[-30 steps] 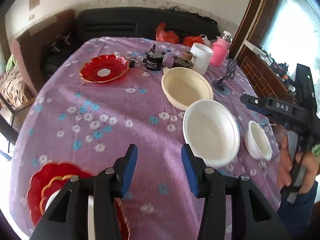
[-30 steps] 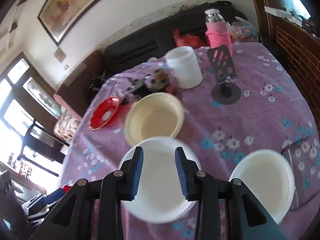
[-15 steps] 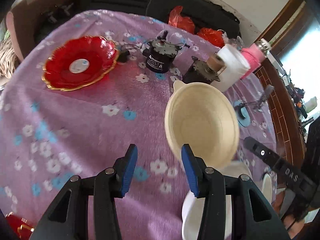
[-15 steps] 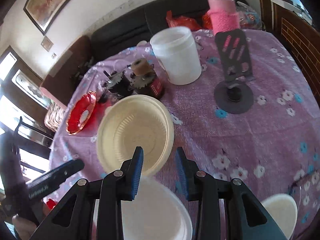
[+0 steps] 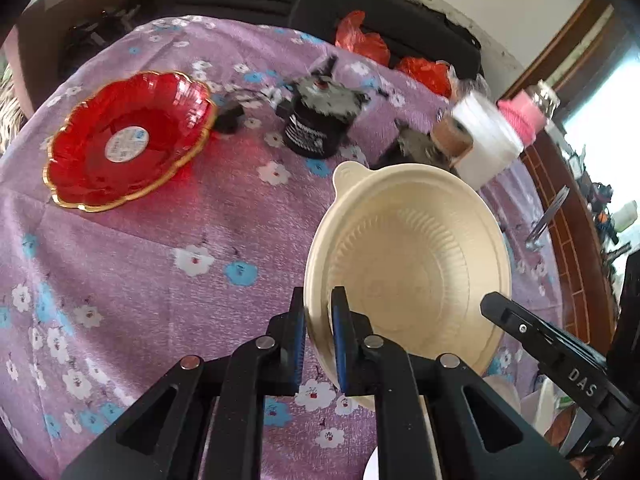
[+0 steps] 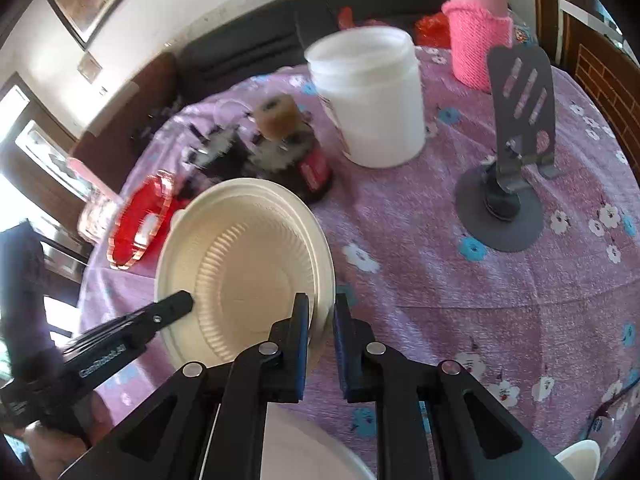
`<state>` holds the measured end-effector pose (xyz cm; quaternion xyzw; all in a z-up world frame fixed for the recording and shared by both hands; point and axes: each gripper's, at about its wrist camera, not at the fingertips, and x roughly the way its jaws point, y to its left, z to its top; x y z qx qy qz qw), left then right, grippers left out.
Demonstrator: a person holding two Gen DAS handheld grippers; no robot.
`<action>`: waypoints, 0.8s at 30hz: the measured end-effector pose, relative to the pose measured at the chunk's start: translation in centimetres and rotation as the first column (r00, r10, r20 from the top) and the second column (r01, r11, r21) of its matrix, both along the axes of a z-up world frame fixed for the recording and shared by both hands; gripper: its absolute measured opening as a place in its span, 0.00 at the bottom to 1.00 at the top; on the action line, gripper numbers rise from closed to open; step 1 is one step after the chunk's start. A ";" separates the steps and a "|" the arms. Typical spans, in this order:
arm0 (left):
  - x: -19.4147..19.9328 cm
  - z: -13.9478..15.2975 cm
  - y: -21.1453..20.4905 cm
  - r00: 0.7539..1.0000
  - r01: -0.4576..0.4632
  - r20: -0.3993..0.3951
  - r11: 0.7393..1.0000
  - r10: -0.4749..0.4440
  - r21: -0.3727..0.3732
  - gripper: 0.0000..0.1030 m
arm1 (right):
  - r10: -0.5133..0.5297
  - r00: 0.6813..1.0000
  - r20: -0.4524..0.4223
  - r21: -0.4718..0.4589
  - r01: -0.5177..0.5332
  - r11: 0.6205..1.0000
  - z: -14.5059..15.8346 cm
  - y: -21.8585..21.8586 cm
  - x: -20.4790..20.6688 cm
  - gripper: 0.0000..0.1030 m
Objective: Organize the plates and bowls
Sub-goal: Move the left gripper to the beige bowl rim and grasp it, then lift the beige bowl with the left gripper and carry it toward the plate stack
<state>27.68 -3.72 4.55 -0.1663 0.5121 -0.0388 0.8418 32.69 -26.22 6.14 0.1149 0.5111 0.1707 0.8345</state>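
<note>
A: Where was the cream ribbed plastic bowl when both tongs reached it?
B: On the round desk covered with a purple flowered cloth, toward the 4 o'clock part of the left wrist view. The left tongs had just been closing and were clenched on the bowl's rim at its 7 o'clock edge, one blue pad inside the wall and one outside.
A: And the other pair?
B: The right tongs had also just been closing, and they gripped the same bowl's rim at its 4 o'clock edge. In that view the left tongs' black finger lay over the bowl's 8 o'clock rim.
A: What crowded the bowl?
B: Just behind it, at 12 o'clock, stood two black geared motor-like parts, one carrying a brown cork-like roll. A white plastic jar stood beyond them toward 1 o'clock, and a bottle in a pink knitted sleeve farther back.
A: Anything to the sides?
B: A red scalloped glass plate with a gold rim lay well apart at 10 o'clock in the left view. A grey phone stand on a round base stood apart at 2 o'clock in the right view.
A: And nearer the cameras?
B: A white plate's edge showed beneath the right tongs, and a small white bowl sat at the 5 o'clock corner.
</note>
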 end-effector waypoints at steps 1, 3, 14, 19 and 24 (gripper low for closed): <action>-0.2 0.5 0.2 1.000 -0.002 0.010 1.000 0.002 0.000 0.11 | 0.001 1.000 0.022 0.008 -0.001 1.000 0.8 0.1 -0.4 0.12; -1.1 1.9 0.7 0.999 -0.013 0.040 1.000 0.014 -0.006 0.11 | 0.008 0.998 0.068 0.020 -0.009 1.000 2.3 0.3 -1.5 0.12; -10.1 8.7 1.1 0.985 -0.002 0.172 0.999 0.009 -0.042 0.11 | 0.027 0.975 0.222 0.144 -0.060 0.988 9.5 -0.6 -9.8 0.12; -16.4 9.1 0.0 0.980 0.024 0.196 1.000 -0.021 -0.013 0.14 | 0.062 0.973 0.222 0.175 -0.102 0.979 9.0 -1.9 -16.3 0.12; -23.6 8.3 -1.2 0.970 0.067 0.233 0.997 -0.072 0.027 0.19 | 0.097 0.980 0.175 0.230 -0.137 0.963 6.4 -3.6 -23.0 0.12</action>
